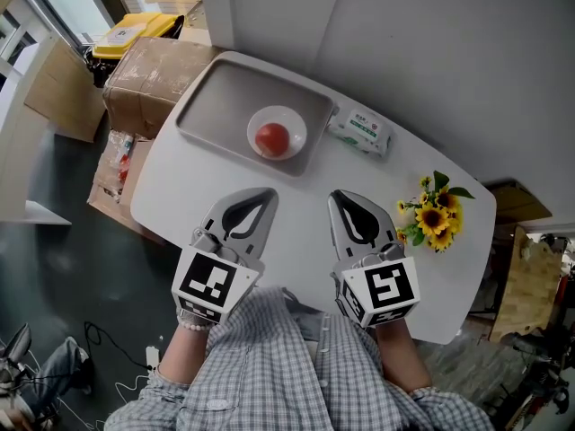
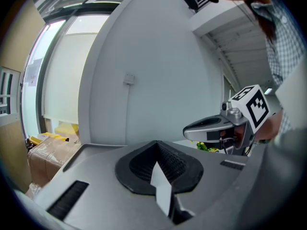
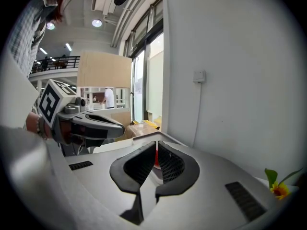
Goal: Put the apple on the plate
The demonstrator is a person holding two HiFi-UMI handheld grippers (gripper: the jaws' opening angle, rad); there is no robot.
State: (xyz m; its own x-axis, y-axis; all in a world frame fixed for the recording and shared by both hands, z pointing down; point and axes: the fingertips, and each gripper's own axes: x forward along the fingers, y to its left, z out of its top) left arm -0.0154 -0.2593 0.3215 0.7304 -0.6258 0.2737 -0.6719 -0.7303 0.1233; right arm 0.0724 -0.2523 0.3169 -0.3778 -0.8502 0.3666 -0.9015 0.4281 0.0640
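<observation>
A red apple point(image 1: 271, 137) sits on a small white plate point(image 1: 293, 118), which rests on a grey tray point(image 1: 216, 97) at the far side of the white table point(image 1: 301, 227). My left gripper point(image 1: 269, 192) point(image 2: 157, 143) hovers over the near part of the table, shut and holding nothing. Beside it my right gripper point(image 1: 334, 196) point(image 3: 156, 143) is also shut and empty. Both point toward the tray and stay well short of it. In the right gripper view a sliver of the apple point(image 3: 156, 158) shows through the slit between the jaws.
A green-and-white tissue packet point(image 1: 359, 130) lies right of the tray. Sunflowers point(image 1: 434, 215) lie near the table's right edge. A cardboard box point(image 1: 148, 74) wrapped in plastic stands on the floor at the left, and a wall rises behind the table.
</observation>
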